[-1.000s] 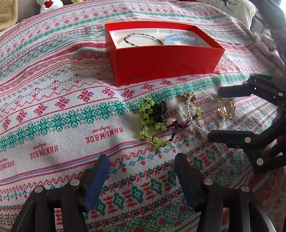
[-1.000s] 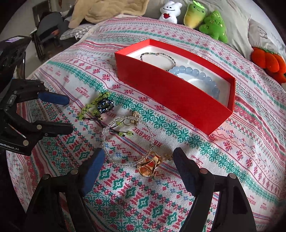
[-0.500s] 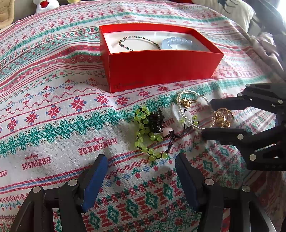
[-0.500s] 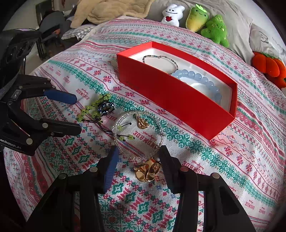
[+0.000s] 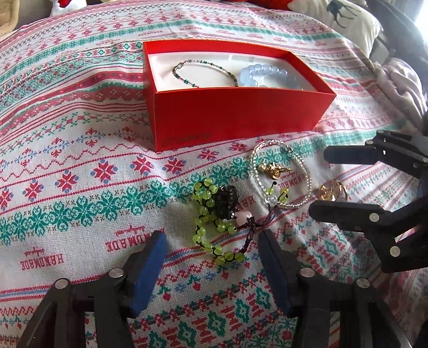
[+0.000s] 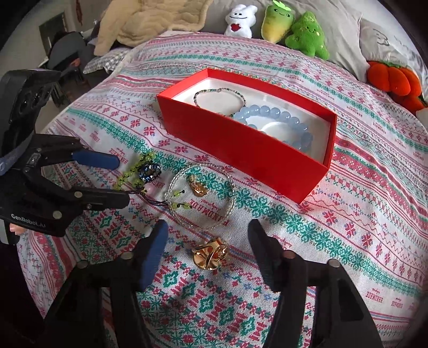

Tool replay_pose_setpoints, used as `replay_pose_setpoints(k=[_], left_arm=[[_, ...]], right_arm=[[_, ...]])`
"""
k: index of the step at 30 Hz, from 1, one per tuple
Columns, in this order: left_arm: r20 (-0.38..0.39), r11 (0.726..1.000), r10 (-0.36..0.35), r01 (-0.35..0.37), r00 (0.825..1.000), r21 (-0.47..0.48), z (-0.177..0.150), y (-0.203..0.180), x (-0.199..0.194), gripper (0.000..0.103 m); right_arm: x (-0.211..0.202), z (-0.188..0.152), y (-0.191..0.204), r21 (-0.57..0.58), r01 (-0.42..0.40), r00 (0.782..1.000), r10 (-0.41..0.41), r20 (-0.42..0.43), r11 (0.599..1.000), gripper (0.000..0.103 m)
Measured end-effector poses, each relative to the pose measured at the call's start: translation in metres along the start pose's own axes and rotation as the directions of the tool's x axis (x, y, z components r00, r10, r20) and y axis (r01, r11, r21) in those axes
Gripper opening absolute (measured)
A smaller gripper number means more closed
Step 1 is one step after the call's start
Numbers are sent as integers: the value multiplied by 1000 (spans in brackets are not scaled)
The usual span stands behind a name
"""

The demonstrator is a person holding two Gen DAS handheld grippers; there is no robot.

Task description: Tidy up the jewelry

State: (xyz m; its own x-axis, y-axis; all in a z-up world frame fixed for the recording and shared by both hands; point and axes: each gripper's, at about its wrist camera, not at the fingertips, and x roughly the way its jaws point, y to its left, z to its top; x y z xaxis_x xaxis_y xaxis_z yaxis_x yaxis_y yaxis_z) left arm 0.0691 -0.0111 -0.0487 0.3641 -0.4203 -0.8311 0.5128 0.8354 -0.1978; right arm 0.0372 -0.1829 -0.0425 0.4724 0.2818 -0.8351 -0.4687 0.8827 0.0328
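A red box (image 5: 235,117) (image 6: 240,150) on the patterned cloth holds a thin beaded bracelet (image 5: 203,72) (image 6: 219,93) and a pale blue bead bracelet (image 5: 267,75) (image 6: 278,117). In front of it lie a green bead bracelet with a dark charm (image 5: 214,216) (image 6: 141,171), a clear bead bracelet (image 5: 281,176) (image 6: 200,195) ringing a small gold piece (image 5: 272,170) (image 6: 198,187), and a gold ring (image 5: 333,191) (image 6: 211,254). My left gripper (image 5: 211,265) (image 6: 117,179) is open, straddling the green bracelet. My right gripper (image 6: 207,251) (image 5: 318,184) is open around the gold ring.
Plush toys stand at the far edge: a white one (image 6: 239,21), two green ones (image 6: 291,26) and an orange one (image 6: 393,80). A beige blanket (image 6: 149,24) lies at the back left. A grey pillow (image 5: 345,13) is at the back right.
My left gripper has moved forward onto the green bracelet. My right gripper narrowed around the gold ring half a second ago and now stands wider again, with the ring on the cloth.
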Motion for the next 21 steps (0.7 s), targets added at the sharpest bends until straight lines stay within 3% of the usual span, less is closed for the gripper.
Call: replay_pose_setpoints(k=[6, 10, 14, 16, 20, 21], left_arm=[[-23, 997, -50, 48, 998, -65, 8, 13, -4, 36], [-68, 999, 17, -20, 998, -44, 6, 14, 3, 21], [-88, 999, 34, -36, 996, -18, 8, 10, 2, 20], [-99, 999, 21, -25, 995, -31, 9, 13, 2, 20], [-103, 998, -4, -2, 995, -59, 12, 18, -4, 20], [-101, 998, -2, -5, 995, -61, 12, 19, -6, 20]], right_arm=[[0, 7, -10, 76, -5, 1000, 5, 4, 997, 69], [3, 8, -22, 143, 15, 1000, -13, -14, 990, 67], [14, 6, -26, 156, 37, 997, -26, -72, 987, 43], [15, 5, -23, 131, 64, 995, -54, -79, 989, 38], [19, 7, -16, 108, 85, 992, -74, -106, 991, 16], [19, 7, -16, 114, 82, 992, -69, -109, 990, 14]])
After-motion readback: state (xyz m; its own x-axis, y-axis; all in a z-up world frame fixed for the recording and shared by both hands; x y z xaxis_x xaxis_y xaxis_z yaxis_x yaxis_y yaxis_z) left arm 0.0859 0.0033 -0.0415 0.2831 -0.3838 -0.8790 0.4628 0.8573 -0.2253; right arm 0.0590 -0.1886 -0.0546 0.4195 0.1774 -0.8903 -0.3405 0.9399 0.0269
